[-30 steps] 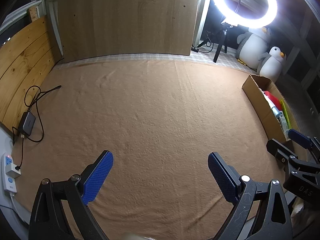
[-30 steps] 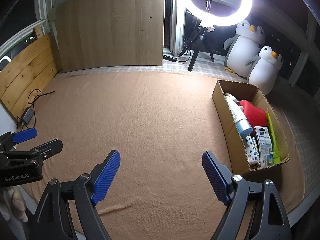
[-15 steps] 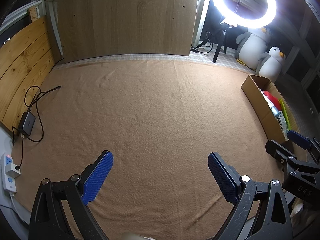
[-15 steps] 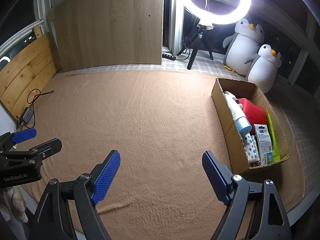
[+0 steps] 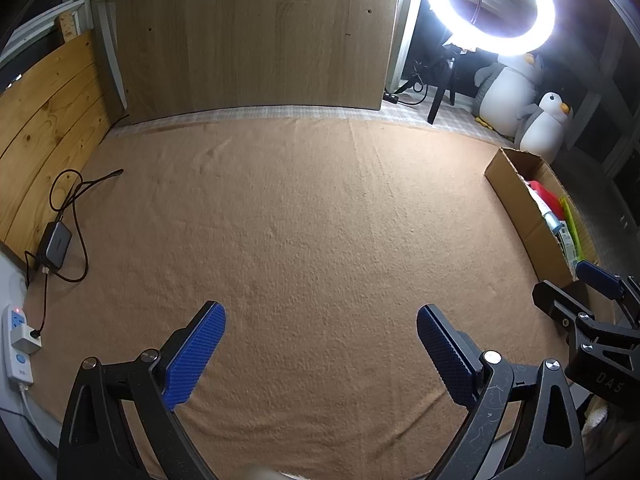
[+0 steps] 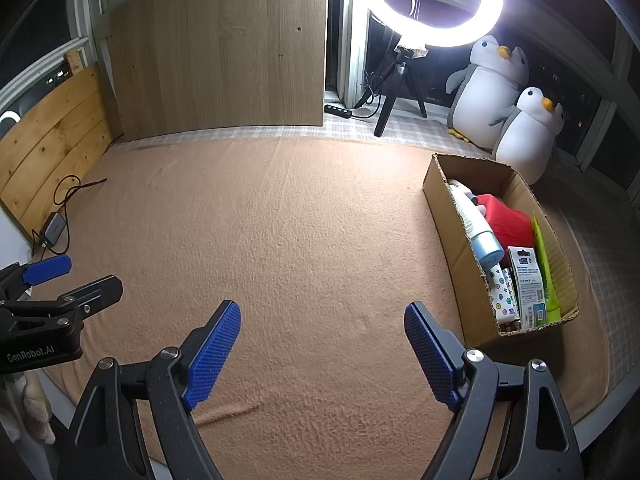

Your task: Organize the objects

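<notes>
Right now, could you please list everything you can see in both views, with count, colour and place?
blanket: one, tan, spread over the whole work surface
cardboard box: one, brown, right side of the blanket, open top
tube: one, white with a blue cap, inside the box
red item: one, red, inside the box
cartons: a few, white and blue, near end of the box
toy penguins: two, white and grey, behind the box
ring light: one, lit white, on a tripod at the back
wood panel: one, leaning at the back
charger: one, grey, left edge
power strip: one, white, left edge
left tongs: blue pads, open, empty
right tongs: blue pads, open, empty
</notes>
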Available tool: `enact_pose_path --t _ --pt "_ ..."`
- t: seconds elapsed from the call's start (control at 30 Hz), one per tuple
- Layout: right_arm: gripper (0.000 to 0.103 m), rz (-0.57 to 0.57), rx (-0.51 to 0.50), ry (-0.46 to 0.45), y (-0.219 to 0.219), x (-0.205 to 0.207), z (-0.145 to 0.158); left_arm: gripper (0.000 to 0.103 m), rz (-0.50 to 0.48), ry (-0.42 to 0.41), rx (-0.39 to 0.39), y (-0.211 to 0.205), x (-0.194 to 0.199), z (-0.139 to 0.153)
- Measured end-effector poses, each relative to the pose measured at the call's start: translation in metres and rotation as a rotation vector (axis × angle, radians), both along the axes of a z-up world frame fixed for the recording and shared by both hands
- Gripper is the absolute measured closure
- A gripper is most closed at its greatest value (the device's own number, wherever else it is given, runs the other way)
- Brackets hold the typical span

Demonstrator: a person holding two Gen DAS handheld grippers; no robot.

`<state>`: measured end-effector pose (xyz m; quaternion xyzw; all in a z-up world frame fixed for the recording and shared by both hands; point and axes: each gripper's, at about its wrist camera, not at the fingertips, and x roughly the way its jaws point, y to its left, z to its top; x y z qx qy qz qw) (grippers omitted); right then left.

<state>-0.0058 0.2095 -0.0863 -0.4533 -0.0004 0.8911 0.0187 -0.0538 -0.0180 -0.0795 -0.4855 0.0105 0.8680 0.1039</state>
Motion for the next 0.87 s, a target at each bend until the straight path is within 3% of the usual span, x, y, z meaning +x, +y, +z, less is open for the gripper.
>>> enact_pose_path --t 0.5,0.87 --pt "0.022 0.004 -0.004 -0.012 0.001 -0.001 -0.003 0.004 -0.009 -0.009 0.033 -0.001 -0.002 -0.004" --pt "0.022 -0.003 -0.002 -0.045 0.002 -0.009 -0.016 0.004 -0.013 -0.019 -0.008 0.002 -0.010 -0.019"
